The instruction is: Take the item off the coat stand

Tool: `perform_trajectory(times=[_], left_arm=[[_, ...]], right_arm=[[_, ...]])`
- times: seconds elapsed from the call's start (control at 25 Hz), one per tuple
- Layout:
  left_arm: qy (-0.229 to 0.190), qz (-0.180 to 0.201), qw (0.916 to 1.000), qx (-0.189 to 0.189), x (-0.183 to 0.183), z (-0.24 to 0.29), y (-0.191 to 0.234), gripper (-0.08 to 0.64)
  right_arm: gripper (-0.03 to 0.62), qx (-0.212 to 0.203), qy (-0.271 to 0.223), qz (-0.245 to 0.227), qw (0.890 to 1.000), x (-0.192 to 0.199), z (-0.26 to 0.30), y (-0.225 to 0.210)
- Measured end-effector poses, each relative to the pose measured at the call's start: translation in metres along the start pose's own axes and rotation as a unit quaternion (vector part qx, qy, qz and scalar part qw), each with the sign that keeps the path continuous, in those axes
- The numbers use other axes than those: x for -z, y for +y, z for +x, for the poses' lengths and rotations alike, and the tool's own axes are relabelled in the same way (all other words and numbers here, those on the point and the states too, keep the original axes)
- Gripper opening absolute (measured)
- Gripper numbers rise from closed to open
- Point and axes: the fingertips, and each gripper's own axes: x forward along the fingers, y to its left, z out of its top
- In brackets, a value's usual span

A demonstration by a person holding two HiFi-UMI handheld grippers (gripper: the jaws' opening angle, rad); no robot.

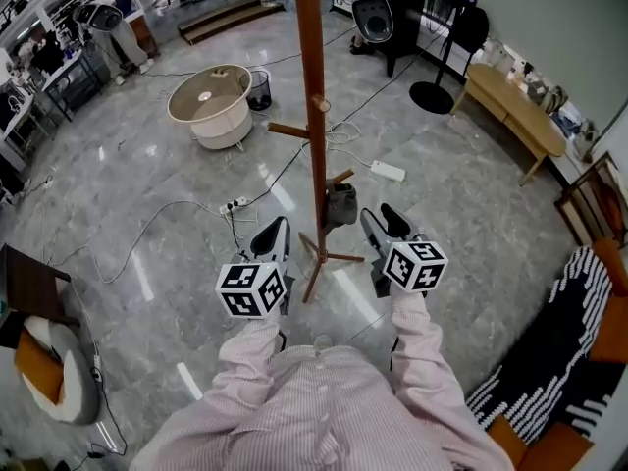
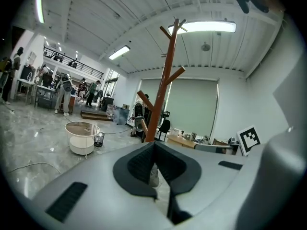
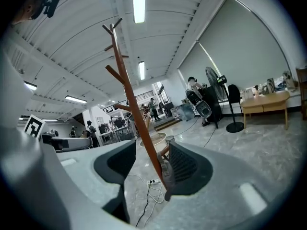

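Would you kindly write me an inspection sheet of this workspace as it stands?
Surface: polished grey floor; no table in use.
Job's things: wooden coat stand upright; grey item hanging on a low peg, not yet taken.
Clutter: round white table, wire bin beside it.
Grippers: left gripper jaws together, empty; right gripper jaws apart, close to the grey item, not closed on it.
Cables: several trail across the floor; power strip near the stand's base.
Surroundings: wooden bench, pedestal fan, people far off.
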Motion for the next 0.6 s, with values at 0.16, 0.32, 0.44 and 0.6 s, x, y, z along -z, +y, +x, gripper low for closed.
perform_trajectory(times=[0.16,0.32,0.44,0.6], left_arm=[[0.023,-0.008,0.9997,-0.003,0.013,0.027,0.01,0.002],[0.038,-0.031,0.9987,-0.013,0.028,0.051,0.017,0.002],[0.051,-0.045,0.9974,-0.023,0.038,0.066,0.021,0.002],[0.066,-0.068,0.9945,-0.043,0.052,0.081,0.033,0.002]], right_arm=[[0.199,-0.004,0.035,0.0,0.999,0.015,0.035,-0.012],[0.199,-0.006,0.07,-0.002,0.998,0.034,0.066,-0.027],[0.199,-0.008,0.1,-0.002,0.995,0.051,0.085,-0.038],[0.201,-0.01,0.137,-0.005,0.991,0.075,0.107,-0.048]])
